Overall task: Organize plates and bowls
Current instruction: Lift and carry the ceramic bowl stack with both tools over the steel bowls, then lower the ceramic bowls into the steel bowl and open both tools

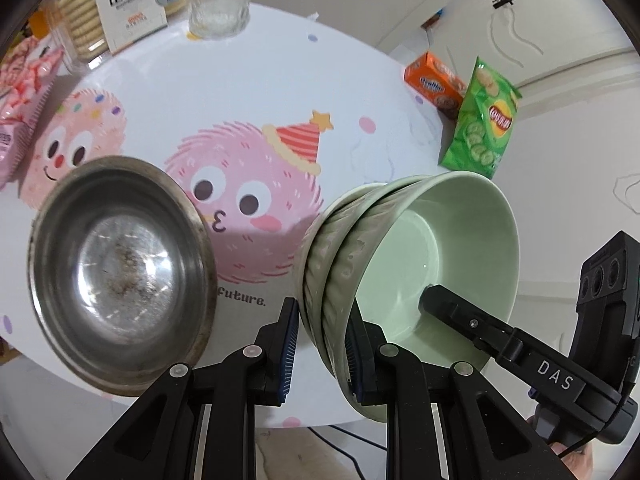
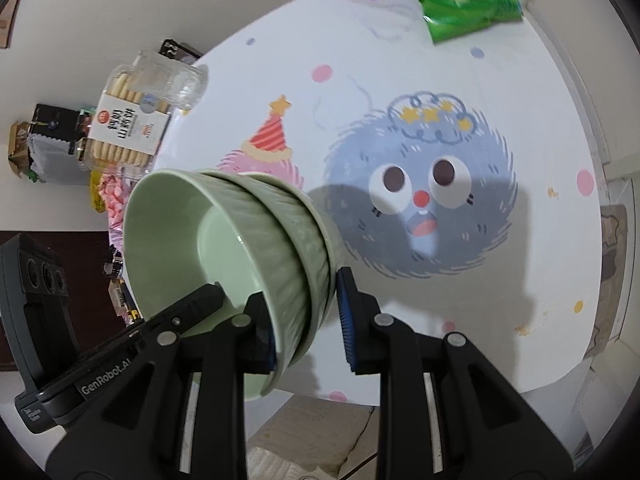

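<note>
Gripping opposite sides of the same load, both tools held a nested stack of pale green ribbed ceramic bowls (image 1: 400, 264) tipped on its side above the round white table with cartoon print (image 1: 280, 80); the left gripper (image 1: 322, 354) straddled the stack's wall at about six o'clock in its own view, one blue-padded finger outside and one inside the innermost bowl, though I could not tell whether the outer pad actually pressed the ribbed wall; the right gripper (image 2: 308, 320) did likewise, its inner finger against the bowl's interior, while its outer pad stood visibly apart from the stack, so its clamp looked slack or only half closed; sharing the weight between two tools probably steadied a heavy, slippery stack that one pinch on a rim might let swing; a dull stainless steel bowl (image 1: 120, 272) sat on the table at nine o'clock of the green stack in the left view, likely the next piece to be grouped; a green crisp packet (image 1: 480, 120) and an orange biscuit box (image 1: 434, 84) lay at the far edge, well apart, leaving the middle open for setting the stack down.
</note>
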